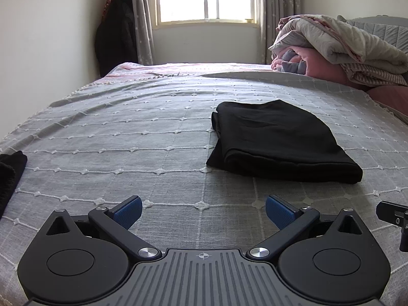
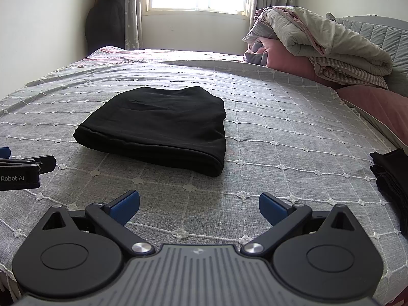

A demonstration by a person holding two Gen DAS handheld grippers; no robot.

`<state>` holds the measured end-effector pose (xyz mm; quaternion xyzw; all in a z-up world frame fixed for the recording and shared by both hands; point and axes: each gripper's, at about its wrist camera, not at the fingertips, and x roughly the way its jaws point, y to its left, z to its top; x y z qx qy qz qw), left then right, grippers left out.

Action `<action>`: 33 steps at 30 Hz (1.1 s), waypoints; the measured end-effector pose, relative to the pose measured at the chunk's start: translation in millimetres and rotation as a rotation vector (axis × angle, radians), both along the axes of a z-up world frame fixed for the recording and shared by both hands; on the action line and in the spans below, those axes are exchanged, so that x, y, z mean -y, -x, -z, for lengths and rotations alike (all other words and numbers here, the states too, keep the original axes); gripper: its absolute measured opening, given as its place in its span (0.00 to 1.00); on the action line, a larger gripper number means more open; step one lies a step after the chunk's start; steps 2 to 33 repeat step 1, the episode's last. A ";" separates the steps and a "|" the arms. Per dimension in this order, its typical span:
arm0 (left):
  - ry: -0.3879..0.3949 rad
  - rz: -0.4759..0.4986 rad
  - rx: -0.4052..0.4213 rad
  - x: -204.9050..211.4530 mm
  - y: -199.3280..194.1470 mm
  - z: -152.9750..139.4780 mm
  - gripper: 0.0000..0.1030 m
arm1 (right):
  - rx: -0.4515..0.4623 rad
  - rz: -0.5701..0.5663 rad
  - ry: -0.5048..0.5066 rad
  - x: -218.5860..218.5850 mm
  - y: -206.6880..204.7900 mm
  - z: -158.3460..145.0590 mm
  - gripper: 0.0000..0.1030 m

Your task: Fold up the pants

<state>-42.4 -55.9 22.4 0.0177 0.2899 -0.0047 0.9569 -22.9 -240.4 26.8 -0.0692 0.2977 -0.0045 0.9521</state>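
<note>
The black pants point(image 1: 278, 140) are lying on the grey bedspread point(image 1: 127, 132) as a compact folded bundle, several layers thick, with the thick folded edge facing the near side. Judged from that shape, the folding is looking finished or close to it.

Both claws are hovering low over the near part of the bed, clear of the cloth. The left claw point(image 1: 203, 210) is standing with its blue fingers point(image 1: 128, 210) spread wide and nothing between them; the right claw point(image 2: 199, 206) is likewise spread wide and empty.

The relation that matters: the bundle is lying ahead of both claws, between their two lines of sight. In the left wrist view it is sitting to the right of centre; in the right wrist view point(image 2: 155, 127) it is sitting to the left of centre. Its long axis is running roughly left to right across the bed, so the near folded edge is presenting broadside. Neither claw is looking clearly nearer, so any last tidy would suit both working together, one at each end.

Another dark garment point(image 2: 392, 176) is lying well apart at the right edge of the bed, and a heap of bedding point(image 1: 339, 48) is sitting at the far right.
</note>
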 end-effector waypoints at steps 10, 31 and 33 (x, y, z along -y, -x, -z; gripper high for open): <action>-0.001 -0.001 0.000 0.0 -0.2 0.0 1.00 | 0.000 0.000 0.000 0.0 -0.1 0.0 1.00; -0.001 -0.001 0.000 0.0 -0.2 0.0 1.00 | 0.000 0.000 0.000 0.0 -0.1 0.0 1.00; -0.001 -0.001 0.000 0.0 -0.2 0.0 1.00 | 0.000 0.000 0.000 0.0 -0.1 0.0 1.00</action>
